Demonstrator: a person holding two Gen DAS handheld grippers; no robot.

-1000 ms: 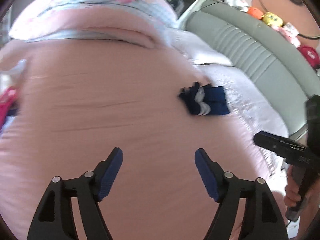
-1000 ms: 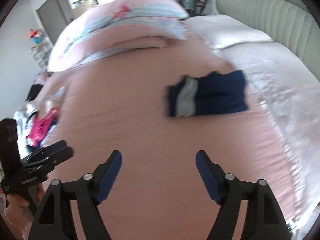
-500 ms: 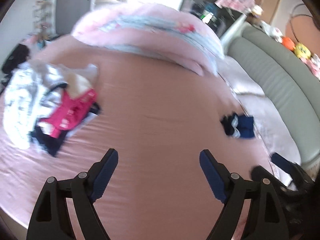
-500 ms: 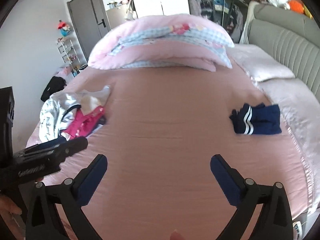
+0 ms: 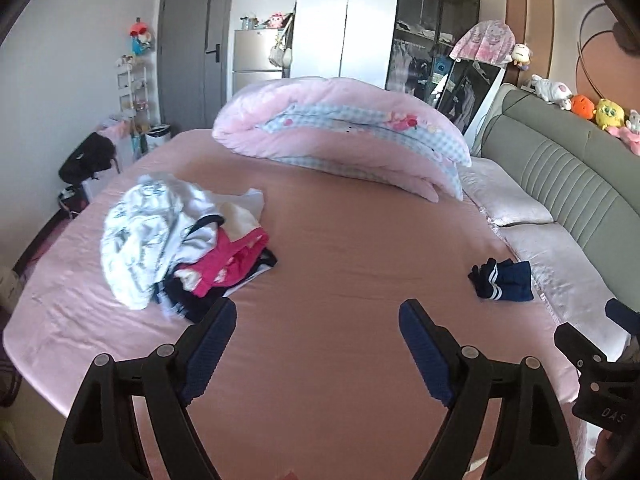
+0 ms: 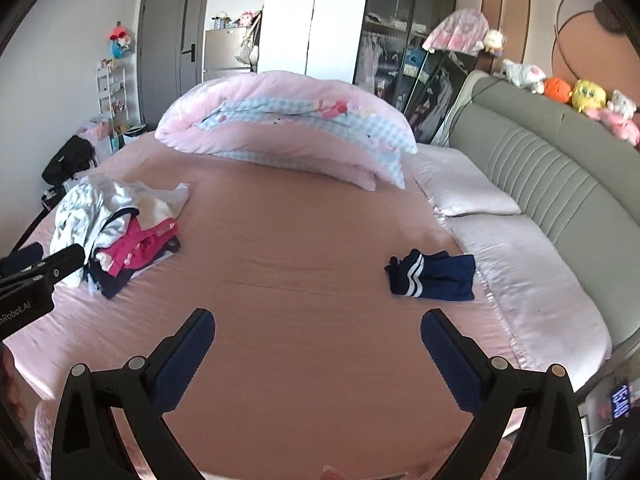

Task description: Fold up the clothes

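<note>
Both grippers, left (image 5: 316, 344) and right (image 6: 318, 354), stand wide and empty above the bed (image 5: 340, 240). Folded navy garment (image 6: 434, 276) lies near the pillows (image 6: 468, 196); unfolded pile (image 5: 172, 240) sits well apart. Nothing between them; duvet (image 5: 340, 128) lies behind.

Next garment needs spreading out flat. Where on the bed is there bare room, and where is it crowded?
Widest bare stretch: pink sheet between the unfolded clothes pile and the folded navy garment, running up to the folded duvet. Crowded: the pile's corner and the pillows by the headboard.
</note>
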